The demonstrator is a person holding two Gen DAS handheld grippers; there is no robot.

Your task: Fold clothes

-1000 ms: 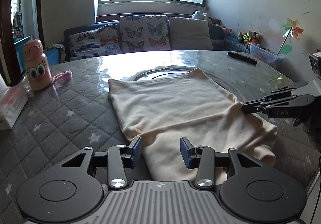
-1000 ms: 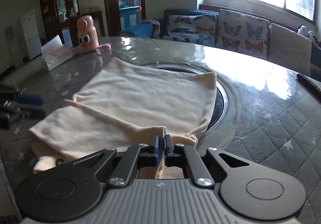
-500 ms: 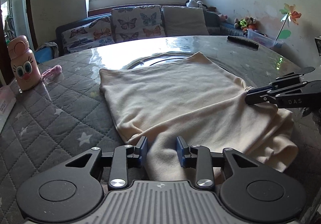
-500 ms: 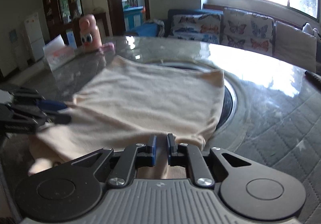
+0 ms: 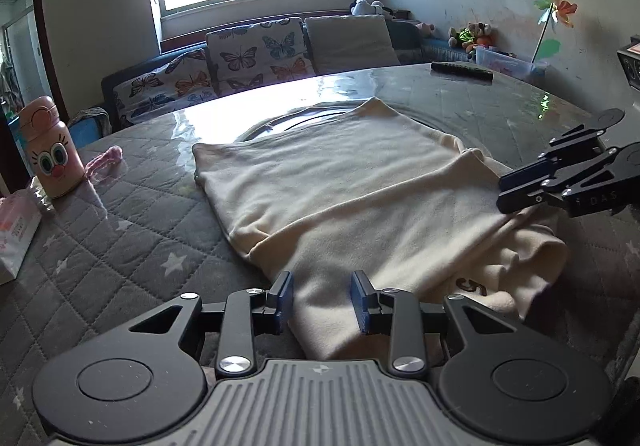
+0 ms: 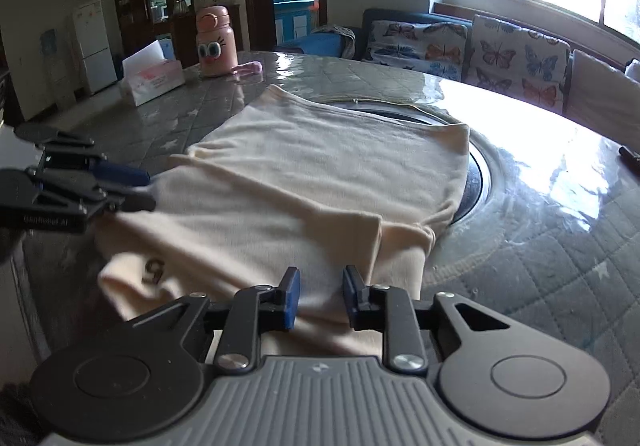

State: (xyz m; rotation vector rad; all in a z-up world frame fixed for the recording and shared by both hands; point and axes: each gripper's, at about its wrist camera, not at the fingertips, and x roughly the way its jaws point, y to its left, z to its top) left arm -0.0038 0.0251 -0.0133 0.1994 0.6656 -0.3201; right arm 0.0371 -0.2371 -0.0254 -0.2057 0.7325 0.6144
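A cream garment (image 5: 360, 186) lies folded on the round table, its near part doubled over, a dark "5" showing at the near edge (image 6: 154, 270). My left gripper (image 5: 322, 300) is open, fingers either side of the garment's near left edge. My right gripper (image 6: 320, 296) is open over the near right edge, nothing held. Each gripper shows in the other's view: the right (image 5: 516, 190) at the cloth's right side, the left (image 6: 132, 190) at its left side.
A pink cartoon bottle (image 5: 52, 154) and a tissue box (image 6: 152, 80) stand at the table's left. A pink cloth scrap (image 5: 106, 160) lies beside the bottle. A dark remote (image 5: 462, 71) lies far right. A butterfly-cushion sofa (image 5: 240, 62) is behind the table.
My right gripper was shut on the garment's edge and has opened and let it go. Both grippers have drawn back a little; the folded layer now lies flat.
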